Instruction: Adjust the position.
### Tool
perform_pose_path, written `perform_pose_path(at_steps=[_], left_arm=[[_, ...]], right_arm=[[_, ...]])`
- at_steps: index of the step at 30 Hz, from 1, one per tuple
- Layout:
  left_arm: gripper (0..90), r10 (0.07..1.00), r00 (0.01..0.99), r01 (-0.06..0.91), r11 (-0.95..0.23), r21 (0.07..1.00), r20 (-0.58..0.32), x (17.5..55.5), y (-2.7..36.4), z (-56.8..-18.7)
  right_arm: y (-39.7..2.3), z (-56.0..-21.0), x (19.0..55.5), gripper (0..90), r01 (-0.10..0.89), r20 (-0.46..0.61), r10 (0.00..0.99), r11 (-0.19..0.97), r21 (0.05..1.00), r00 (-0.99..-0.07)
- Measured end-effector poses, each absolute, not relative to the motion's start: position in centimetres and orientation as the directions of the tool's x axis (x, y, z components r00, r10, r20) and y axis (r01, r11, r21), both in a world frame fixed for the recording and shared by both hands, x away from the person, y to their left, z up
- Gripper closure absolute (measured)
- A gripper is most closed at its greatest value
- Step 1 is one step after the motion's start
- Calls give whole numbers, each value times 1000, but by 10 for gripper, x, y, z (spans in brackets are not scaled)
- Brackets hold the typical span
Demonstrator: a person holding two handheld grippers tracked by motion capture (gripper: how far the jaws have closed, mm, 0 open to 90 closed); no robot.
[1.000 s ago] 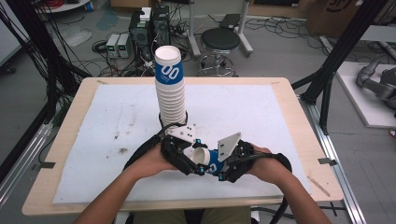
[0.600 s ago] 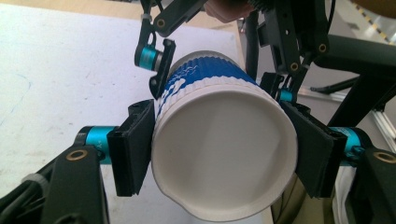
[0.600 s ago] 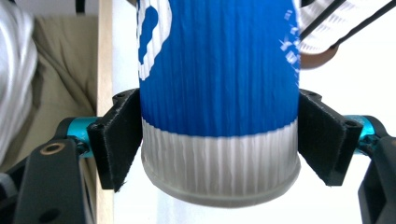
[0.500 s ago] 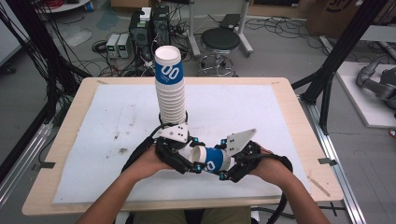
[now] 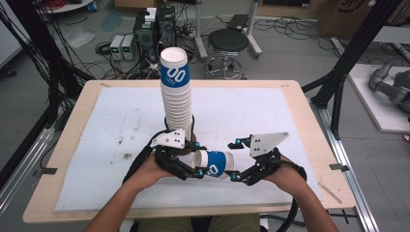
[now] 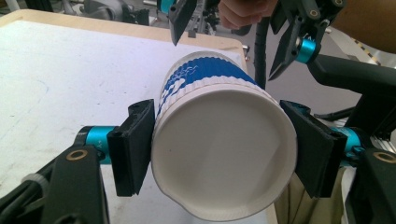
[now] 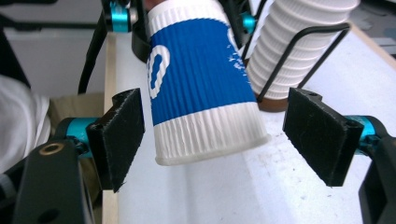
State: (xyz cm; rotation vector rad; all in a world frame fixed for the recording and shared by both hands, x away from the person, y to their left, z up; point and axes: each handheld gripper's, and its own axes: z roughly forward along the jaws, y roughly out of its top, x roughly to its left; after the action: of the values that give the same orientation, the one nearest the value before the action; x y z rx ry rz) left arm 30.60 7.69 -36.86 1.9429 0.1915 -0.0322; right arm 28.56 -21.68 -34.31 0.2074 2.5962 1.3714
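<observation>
A blue-and-white ribbed paper cup (image 5: 216,163) lies on its side just above the white mat. My left gripper (image 5: 196,166) is shut on its rim end; its jaws have just been closing with the cup between them. In the left gripper view both pads press the cup (image 6: 219,158) at its open mouth. My right gripper (image 5: 234,160) stands open around the cup's base end. The right gripper view shows the cup (image 7: 196,79) between its pads (image 7: 119,140) with gaps on both sides. A tall stack of cups (image 5: 176,96) stands upright just behind the left gripper.
The stack sits in a black wire holder (image 7: 322,51) on the white mat (image 5: 121,125), which covers a wooden table (image 5: 67,145). Beyond the table's far edge are a stool (image 5: 227,41) and equipment boxes (image 5: 154,24) on the floor.
The right gripper has drawn away to the right, so more of the lying cup shows between the two grippers. The left gripper stays on the cup's rim end.
</observation>
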Motion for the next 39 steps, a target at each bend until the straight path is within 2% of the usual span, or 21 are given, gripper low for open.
perform_pose_path(at_steps=[13, 23, 39], left_arm=[[298, 135, 984, 144, -248, 958, -113, 305, 88, -386], [298, 135, 986, 128, -199, 971, -102, 304, 93, -394], [297, 127, 988, 106, -143, 984, -88, 300, 98, -397]], right_arm=[[-236, -358, 282, 206, 94, -53, 324, 421, 902, -945], [-247, -370, 279, 206, 125, -26, 378, 369, 921, -926], [-249, -386, 277, 205, 171, 37, 373, 335, 926, -927]])
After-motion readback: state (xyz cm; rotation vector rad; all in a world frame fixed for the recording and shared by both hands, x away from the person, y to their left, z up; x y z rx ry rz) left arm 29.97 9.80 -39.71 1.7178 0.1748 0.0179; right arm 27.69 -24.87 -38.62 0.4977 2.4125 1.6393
